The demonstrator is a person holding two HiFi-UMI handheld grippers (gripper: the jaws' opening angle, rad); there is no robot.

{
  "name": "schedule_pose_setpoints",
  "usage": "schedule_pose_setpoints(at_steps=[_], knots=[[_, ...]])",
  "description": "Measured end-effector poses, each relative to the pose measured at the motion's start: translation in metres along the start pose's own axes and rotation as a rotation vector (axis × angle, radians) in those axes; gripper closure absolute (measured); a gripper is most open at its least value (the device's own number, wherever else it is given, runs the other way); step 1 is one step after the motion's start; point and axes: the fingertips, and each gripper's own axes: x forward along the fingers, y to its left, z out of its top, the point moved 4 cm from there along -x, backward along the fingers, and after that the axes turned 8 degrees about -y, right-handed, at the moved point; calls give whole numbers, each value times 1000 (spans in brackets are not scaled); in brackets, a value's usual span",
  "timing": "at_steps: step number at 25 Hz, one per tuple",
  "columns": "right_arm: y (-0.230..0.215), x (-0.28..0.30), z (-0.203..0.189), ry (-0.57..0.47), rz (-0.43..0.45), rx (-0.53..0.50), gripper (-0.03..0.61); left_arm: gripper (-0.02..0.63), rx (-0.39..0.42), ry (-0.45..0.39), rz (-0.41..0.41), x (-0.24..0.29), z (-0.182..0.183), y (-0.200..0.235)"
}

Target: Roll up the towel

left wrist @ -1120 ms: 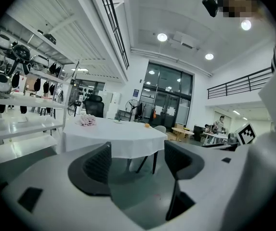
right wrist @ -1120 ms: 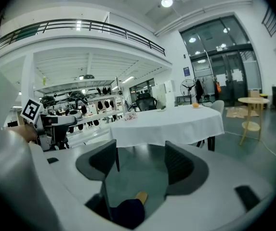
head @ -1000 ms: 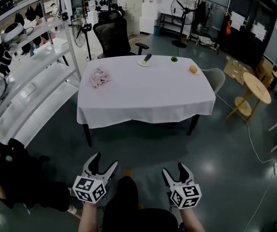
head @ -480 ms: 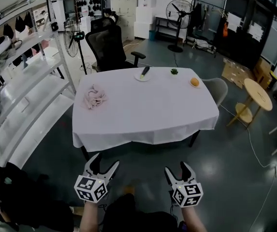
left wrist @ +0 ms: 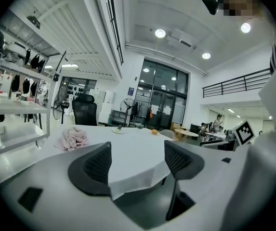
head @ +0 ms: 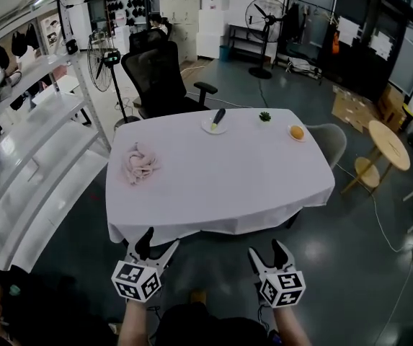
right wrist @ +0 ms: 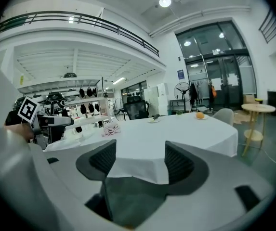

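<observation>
From the head view, a rectangular table draped in a white cloth stands on the dark floor. A crumpled pale pink towel lies in a loose heap near the table's left edge, about midway along it and unrolled. Along the far edge sit a small white plate with a dark object on it, a small green plant and, towards the far right corner, an orange fruit on a little dish. A black high-backed office chair stands behind the far edge, and a grey shell chair is at the right edge. The left gripper and the right gripper are held side by side below the near edge, well apart from the towel.

In the left gripper view, the two dark ribbed jaws stand apart with nothing between them. The towel shows beyond the left jaw, on the tabletop.

In the right gripper view, the jaws are likewise spread and empty. The towel lies far off on the cloth, and the orange fruit sits across the table from it.
</observation>
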Motion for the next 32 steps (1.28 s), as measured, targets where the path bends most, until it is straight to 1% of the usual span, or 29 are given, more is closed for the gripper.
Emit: schedule_pose_setpoints(at_steps=[9,12,15,19,25,29,32], knots=[[2,45,1,5,-24,11,265,255,1,16,-31,40,1,36],[5,50,-5,15,-34,17,265,255,-5,21,-41,45,-2,41],[5,50,-15,35,-47,27,265,255,-2,43,-49,42,-8,42],[13,45,-25,65,-34,31,265,255,-16,62,-21,29,-18,49],[12,37,-35,97,-48,51,265,255,-45,87,8,9,-30,52],[12,41,-44,116,-42,50,265,255,-54,99,27,5,-40,58],[8,52,-41,114,-37,50,265,255,-55,99,39,12,-39,64]])
